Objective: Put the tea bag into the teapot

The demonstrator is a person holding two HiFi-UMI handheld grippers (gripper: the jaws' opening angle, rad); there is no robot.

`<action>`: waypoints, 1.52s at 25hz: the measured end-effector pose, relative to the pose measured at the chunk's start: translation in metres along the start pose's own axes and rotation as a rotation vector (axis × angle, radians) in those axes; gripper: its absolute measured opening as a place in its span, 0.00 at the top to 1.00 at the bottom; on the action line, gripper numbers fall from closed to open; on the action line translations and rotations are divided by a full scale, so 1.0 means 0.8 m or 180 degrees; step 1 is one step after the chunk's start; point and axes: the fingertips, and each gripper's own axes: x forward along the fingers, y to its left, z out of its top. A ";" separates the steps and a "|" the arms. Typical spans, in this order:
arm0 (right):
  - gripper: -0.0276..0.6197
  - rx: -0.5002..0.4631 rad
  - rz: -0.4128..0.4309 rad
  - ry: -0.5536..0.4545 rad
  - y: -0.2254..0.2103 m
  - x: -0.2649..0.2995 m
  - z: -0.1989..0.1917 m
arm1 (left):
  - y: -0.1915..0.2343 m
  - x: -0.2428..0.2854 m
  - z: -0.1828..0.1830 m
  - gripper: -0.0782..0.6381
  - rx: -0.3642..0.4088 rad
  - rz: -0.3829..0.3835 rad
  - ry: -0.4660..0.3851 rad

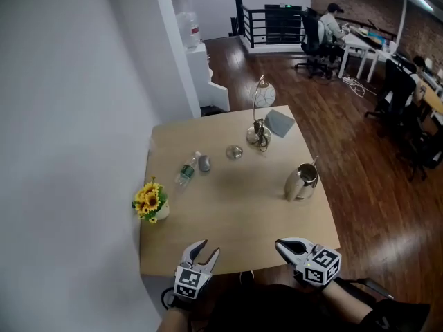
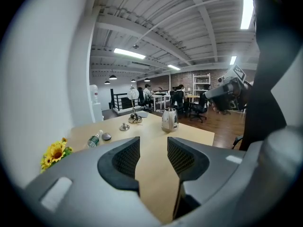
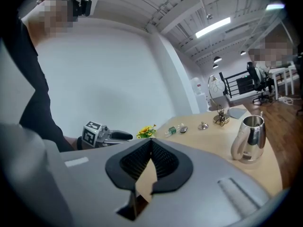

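A steel teapot (image 1: 302,182) stands uncovered near the table's right edge, also in the left gripper view (image 2: 169,119) and the right gripper view (image 3: 248,138). Its small metal lid (image 1: 234,152) lies apart, further back. I cannot make out a tea bag for certain. My left gripper (image 1: 201,254) hovers at the near edge, open with nothing between its jaws (image 2: 153,145). To its right, my right gripper (image 1: 291,247) has its tips together on nothing (image 3: 151,143). Both are well short of the teapot.
The wooden table (image 1: 235,213) also carries a lying plastic bottle (image 1: 185,170), a small grey object (image 1: 204,162), a sunflower pot (image 1: 150,201) at the left edge, a wire lamp stand (image 1: 259,133) and a grey pad (image 1: 279,123). A white wall runs along the left.
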 end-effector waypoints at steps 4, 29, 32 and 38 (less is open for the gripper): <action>0.95 0.0086 -0.0075 0.0023 -0.020 0.040 0.011 | 0.040 0.029 0.002 0.64 0.0013 -0.0082 0.0018; 0.94 -0.0203 0.0441 0.0319 -0.025 0.143 0.050 | 0.138 0.032 -0.236 0.64 -0.0389 0.0198 0.1447; 0.94 -0.0187 0.0443 0.0362 -0.028 0.142 0.047 | 0.128 0.044 -0.260 0.64 -0.0488 0.0173 0.1541; 0.94 -0.0127 0.0333 0.0312 -0.036 0.123 0.050 | 0.122 0.059 -0.281 0.77 -0.0544 0.0176 0.1659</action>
